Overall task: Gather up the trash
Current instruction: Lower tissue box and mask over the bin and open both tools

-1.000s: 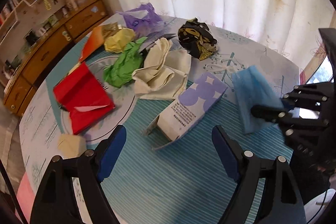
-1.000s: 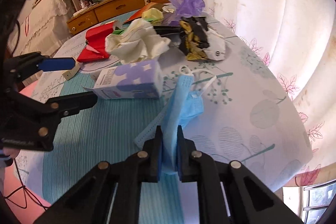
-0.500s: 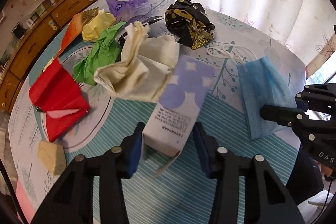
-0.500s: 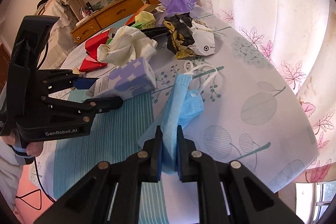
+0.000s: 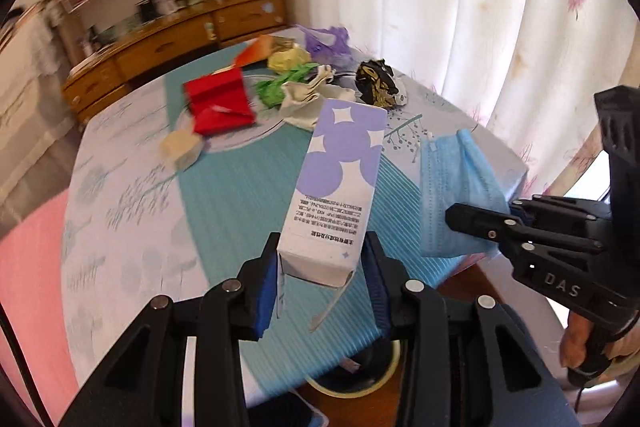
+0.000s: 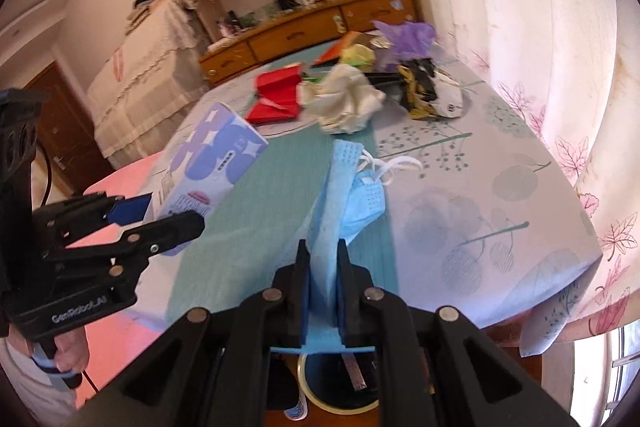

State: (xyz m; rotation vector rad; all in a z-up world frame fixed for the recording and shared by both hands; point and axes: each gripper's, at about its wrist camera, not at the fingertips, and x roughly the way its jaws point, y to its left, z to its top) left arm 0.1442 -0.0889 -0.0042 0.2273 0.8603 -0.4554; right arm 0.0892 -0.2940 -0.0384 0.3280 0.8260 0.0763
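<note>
Left gripper (image 5: 320,275) has its jaws just closed in on the purple-and-white carton (image 5: 340,183), pinched at the open bottom end and lifted off the table (image 5: 120,211). It looks empty, light and crushable, so gripping the flat side walls seems smart. Right gripper (image 6: 322,267) is clamped tight on the blue face mask (image 6: 340,195), soft and floppy, dangling over the table edge. Any fold works as a hold.

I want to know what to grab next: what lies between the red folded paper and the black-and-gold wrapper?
In the left wrist view, crumpled green paper and a cream crumpled wad lie between the red paper and the black-and-gold wrapper.
</note>
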